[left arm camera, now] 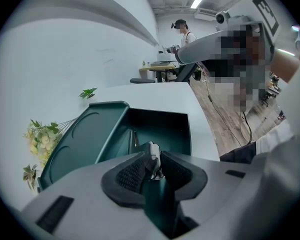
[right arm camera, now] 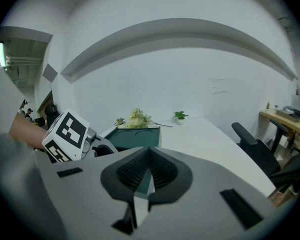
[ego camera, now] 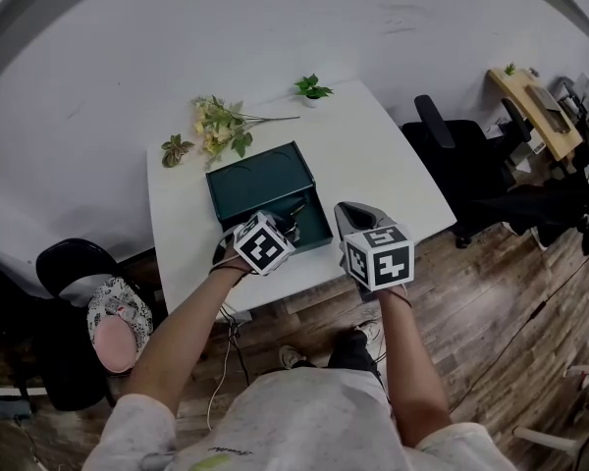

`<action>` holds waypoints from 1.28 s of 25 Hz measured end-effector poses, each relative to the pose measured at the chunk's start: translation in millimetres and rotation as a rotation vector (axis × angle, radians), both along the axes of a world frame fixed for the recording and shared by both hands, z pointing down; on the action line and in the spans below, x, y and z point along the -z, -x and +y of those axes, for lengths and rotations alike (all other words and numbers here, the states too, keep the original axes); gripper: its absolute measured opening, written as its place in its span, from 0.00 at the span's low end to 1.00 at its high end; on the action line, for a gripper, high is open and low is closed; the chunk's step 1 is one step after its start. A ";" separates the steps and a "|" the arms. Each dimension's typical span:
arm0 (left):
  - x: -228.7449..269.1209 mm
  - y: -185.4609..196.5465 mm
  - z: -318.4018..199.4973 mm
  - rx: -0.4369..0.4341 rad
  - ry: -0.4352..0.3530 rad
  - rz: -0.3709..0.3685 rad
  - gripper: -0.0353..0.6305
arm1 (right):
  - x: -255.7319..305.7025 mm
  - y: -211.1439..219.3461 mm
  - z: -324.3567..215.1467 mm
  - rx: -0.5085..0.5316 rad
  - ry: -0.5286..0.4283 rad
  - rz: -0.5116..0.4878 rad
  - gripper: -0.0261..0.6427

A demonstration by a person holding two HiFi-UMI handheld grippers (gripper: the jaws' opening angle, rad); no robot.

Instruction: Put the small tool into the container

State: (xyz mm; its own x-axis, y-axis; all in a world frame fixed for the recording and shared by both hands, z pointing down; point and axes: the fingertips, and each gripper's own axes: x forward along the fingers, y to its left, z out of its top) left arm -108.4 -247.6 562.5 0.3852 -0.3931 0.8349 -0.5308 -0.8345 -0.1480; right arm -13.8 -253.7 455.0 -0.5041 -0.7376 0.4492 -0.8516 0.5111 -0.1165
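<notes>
- Your left gripper hangs over the open dark-green rectangular box, jaws slightly parted, the small silvery metal tool loose between them; it could cling to a pad and miss the box.
- Your right gripper has jaws together, holding nothing.
- Head view: white tabletop, wood-plank floor, black office chairs beyond.

container: one
small tool: one
flower bunch: one
potted plant: one
desk: one

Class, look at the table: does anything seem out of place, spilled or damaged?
Only the flowers: they lie loose on the table beside the open green box, with no vase. Nothing looks spilled or broken.
</notes>
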 end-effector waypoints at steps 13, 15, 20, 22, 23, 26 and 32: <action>29.5 2.8 2.5 0.031 -0.033 0.089 0.20 | 9.3 14.9 -0.5 0.041 -0.016 0.002 0.04; 38.0 5.6 0.5 0.048 -0.053 0.116 0.20 | 11.4 17.8 -1.5 0.047 -0.021 0.003 0.04; 58.4 20.0 -6.8 0.107 -0.101 0.161 0.19 | 18.5 29.6 -5.0 0.070 -0.034 0.004 0.04; 64.1 28.2 -9.1 0.144 -0.117 0.189 0.18 | 21.6 34.3 -5.3 0.080 -0.041 0.003 0.04; 66.5 32.7 -10.8 0.165 -0.124 0.203 0.18 | 23.4 36.0 -5.7 0.083 -0.043 -0.001 0.04; 76.2 47.4 -17.9 0.233 -0.146 0.245 0.16 | 30.7 40.0 -8.2 0.084 -0.046 -0.021 0.04; 101.5 80.8 -22.2 0.373 -0.204 0.342 0.14 | 41.5 47.6 -13.3 0.090 -0.068 -0.025 0.04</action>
